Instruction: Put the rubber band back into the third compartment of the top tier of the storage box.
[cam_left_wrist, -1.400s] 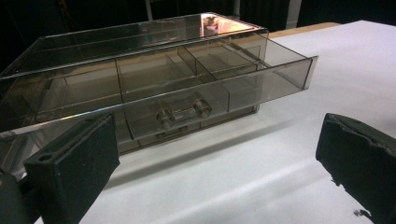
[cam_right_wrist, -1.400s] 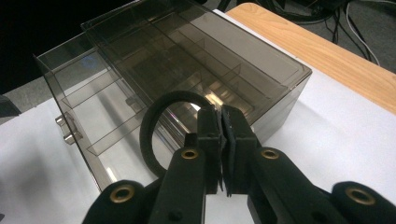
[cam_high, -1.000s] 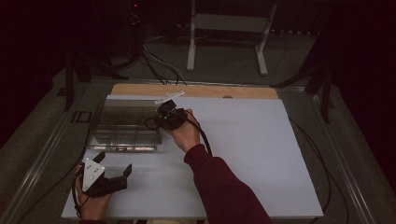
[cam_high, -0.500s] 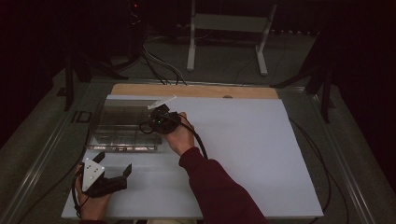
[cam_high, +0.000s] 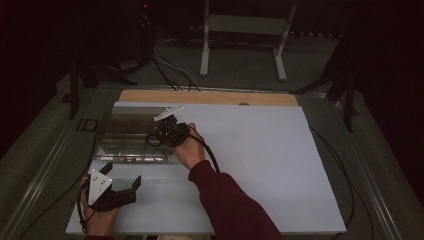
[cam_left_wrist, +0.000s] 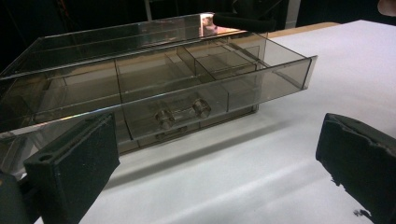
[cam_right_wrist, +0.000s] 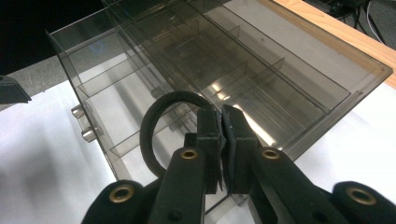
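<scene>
The right gripper (cam_right_wrist: 221, 122), its jaws clamped on a thin, soft black rubber-like ring (cam_right_wrist: 150, 122), holds it over the open drawer of the smoky transparent plastic organizer box (cam_high: 131, 134); the ring looks light and floppy, so pinching its band seems best.

No brand, label or number can be read on anything that lies on the table. The one mark with letter-like shapes stands on the grey floor strip just off the table's left edge, near its far left corner: pale characters (cam_high: 87, 125) that look like "ID", too dim and small to read with any certainty.
</scene>
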